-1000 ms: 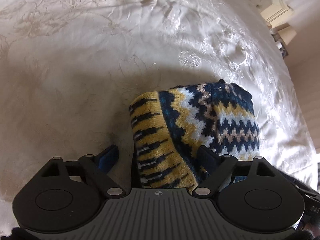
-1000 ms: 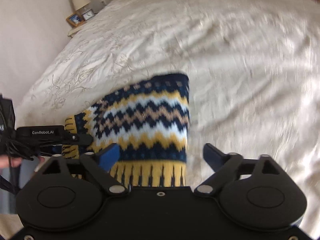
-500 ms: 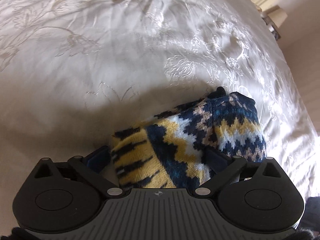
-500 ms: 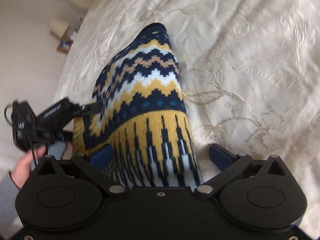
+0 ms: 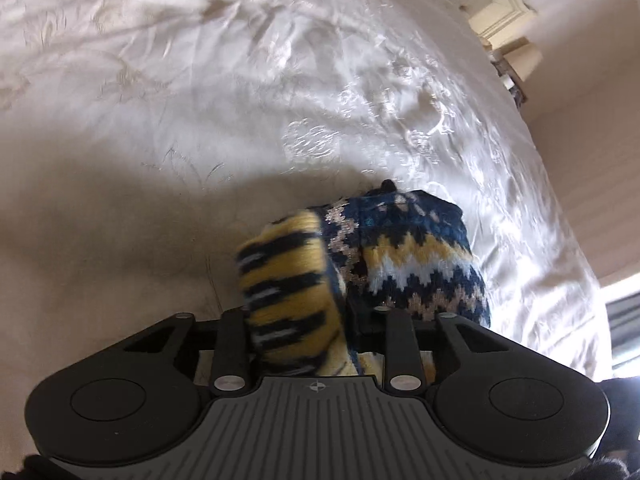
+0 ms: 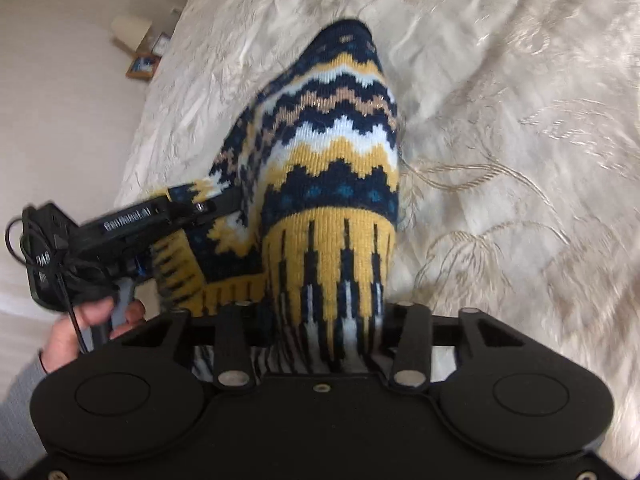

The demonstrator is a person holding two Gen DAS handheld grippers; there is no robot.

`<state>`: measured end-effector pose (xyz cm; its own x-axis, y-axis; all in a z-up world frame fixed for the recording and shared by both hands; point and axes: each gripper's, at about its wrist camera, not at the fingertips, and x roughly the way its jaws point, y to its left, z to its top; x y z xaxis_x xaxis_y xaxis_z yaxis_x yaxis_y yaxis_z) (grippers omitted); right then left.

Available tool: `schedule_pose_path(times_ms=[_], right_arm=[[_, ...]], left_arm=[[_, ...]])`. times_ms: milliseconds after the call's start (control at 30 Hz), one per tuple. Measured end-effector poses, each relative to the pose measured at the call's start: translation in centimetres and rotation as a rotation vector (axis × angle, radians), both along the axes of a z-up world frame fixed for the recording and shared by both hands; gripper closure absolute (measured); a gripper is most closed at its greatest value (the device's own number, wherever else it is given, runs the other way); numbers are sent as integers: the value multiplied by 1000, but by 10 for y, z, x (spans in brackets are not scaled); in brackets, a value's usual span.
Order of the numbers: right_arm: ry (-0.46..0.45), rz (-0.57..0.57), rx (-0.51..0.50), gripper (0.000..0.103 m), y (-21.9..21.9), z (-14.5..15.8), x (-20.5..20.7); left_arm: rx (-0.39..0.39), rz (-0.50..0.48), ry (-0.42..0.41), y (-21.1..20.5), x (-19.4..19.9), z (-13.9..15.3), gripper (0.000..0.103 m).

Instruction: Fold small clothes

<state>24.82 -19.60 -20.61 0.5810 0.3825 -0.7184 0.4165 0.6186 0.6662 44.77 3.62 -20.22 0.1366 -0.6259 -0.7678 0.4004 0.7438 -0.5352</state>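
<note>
- The knitted hat (image 6: 336, 168), zigzag bands of navy, yellow and white with a striped yellow cuff, lies on the bed (image 5: 200, 120) at its near part, and I have it bunched and partly raised at the cuff end.
- My right gripper (image 6: 324, 336) has its fingers pinching the striped cuff, which fills the gap between them; the crown runs away towards the far side.
- My left gripper (image 5: 298, 320) has its fingers pinching a rolled bunch of the same cuff at the hat's left edge; in the right wrist view that gripper (image 6: 224, 204) bites the knit from the left, my hand (image 6: 92, 320) on its handle.
- Progress, as I judge it: both corners of the cuff are secured, but no fold is laid yet. Carrying the cuff over towards the crown, setting it down and letting go are all left.
- Against the earlier frames: both pairs of fingers stood spread around the cuff then, and have just been closing with the knit between them.
- The hat lay flatter then; now its left side is puckered and pulled up.
- Beyond the bed's far edge I see a lamp (image 6: 130, 30) and a picture frame (image 6: 144, 66) on the nightstand.
</note>
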Motion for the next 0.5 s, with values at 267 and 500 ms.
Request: schedule_pose_path(times_ms=[267, 500], right_arm=[[-11, -22, -20, 58, 10, 45, -47], [80, -89, -33, 58, -12, 48, -138]], left_arm=[[-15, -64, -25, -4, -48, 41, 80], [-22, -178, 61, -29, -131, 33, 83]])
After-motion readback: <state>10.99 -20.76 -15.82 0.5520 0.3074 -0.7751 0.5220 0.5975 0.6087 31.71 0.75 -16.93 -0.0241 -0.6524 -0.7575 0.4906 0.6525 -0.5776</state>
